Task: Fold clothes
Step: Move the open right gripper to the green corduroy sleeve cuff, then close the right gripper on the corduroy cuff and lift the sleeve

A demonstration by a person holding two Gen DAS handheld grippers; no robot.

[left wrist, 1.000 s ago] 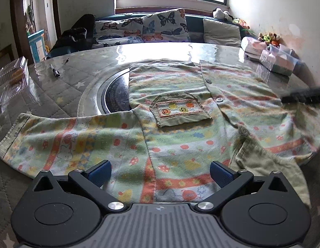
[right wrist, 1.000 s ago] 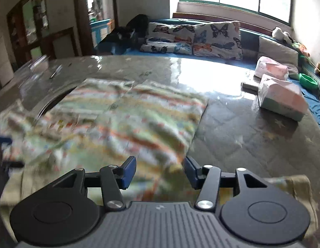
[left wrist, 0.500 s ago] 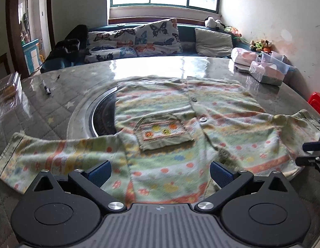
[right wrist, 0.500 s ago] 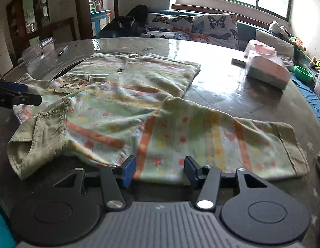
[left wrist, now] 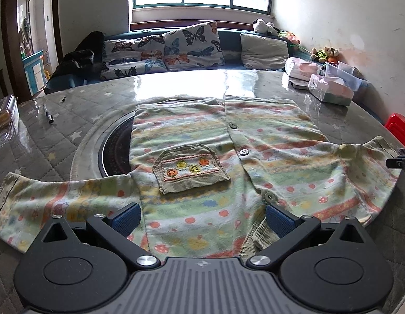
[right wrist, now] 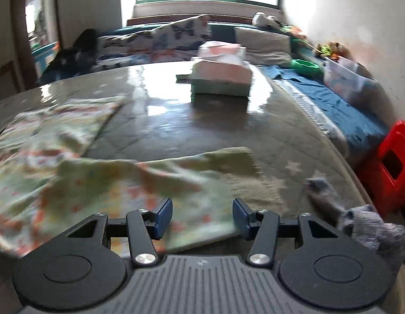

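A child's striped, patterned shirt [left wrist: 228, 151] lies spread flat on the round table, front up, with a corduroy pocket [left wrist: 190, 171] and buttons. Its left sleeve [left wrist: 58, 204] stretches to the left, its right sleeve [right wrist: 160, 180] to the right. My left gripper [left wrist: 202, 217] is open and empty, just above the shirt's collar end. My right gripper [right wrist: 202, 214] is open and empty over the right sleeve; this view is blurred. Its tip shows at the right edge of the left wrist view [left wrist: 400, 161].
Tissue boxes [right wrist: 220, 77] stand at the table's far right. A pen [left wrist: 48, 113] and a clear plastic box [left wrist: 4, 117] lie at the left. A grey sock [right wrist: 359, 219] lies by the right edge. A red stool [right wrist: 388, 162] stands beside the table. A sofa with cushions [left wrist: 192, 44] lies behind.
The right gripper has swung to the right, from facing the shirt body to facing the right sleeve and tissue boxes. The left gripper has pulled back slightly. Both stayed open.
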